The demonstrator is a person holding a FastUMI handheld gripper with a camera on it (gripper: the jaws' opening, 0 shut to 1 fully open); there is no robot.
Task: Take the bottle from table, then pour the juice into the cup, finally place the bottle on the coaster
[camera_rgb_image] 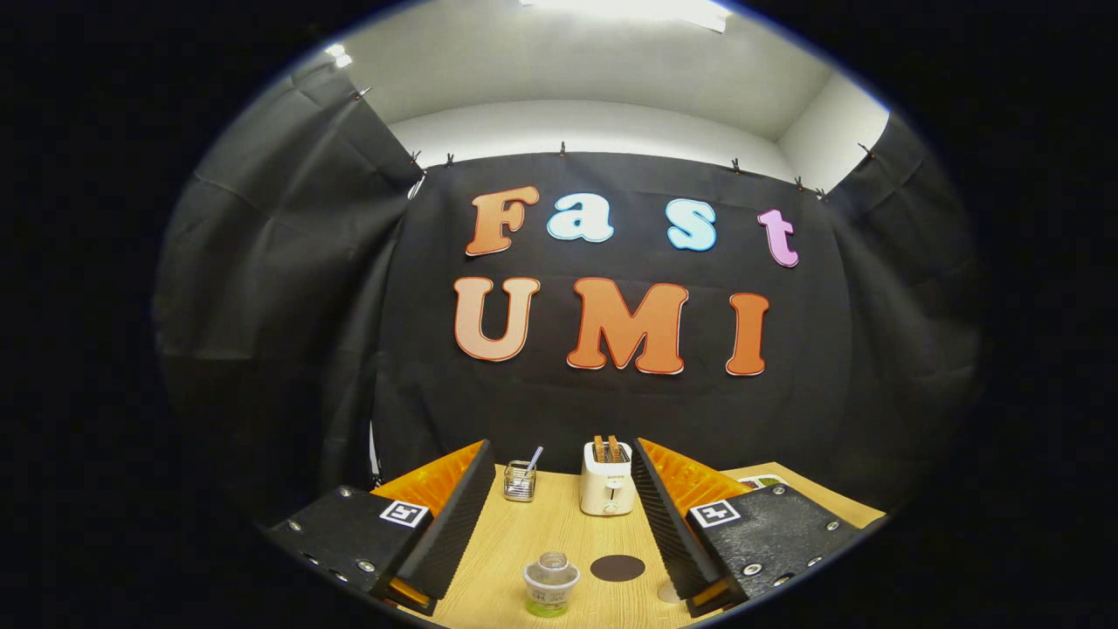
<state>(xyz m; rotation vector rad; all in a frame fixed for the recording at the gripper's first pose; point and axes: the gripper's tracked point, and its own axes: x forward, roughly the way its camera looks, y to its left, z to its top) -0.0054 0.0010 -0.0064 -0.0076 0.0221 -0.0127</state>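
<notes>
the first step is in hand: the bottle has not been taken yet. the gripper (556,489) hangs above the wooden table (559,533) with its two fingers spread wide and nothing between them but air; it grips nothing and touches nothing. the bottle (550,584), a small clear one with an open neck and a little green juice at its base, stands upright on the table low between the fingers, a bit nearer the left one and close to the camera. just beside it, to its right, lies a dark round coaster (617,568), apart from the bottle. a pale round rim by the right finger's base may be the cup (669,592), but it is mostly hidden and i cannot tell. beyond the fingers stand a white toaster (606,479) with two slices in it and a wire holder (520,481) with a utensil. the next move, as i judge it, calls for lowering and drawing the fingers in so both sides meet the bottle's body, then closing gently so it stays upright
</notes>
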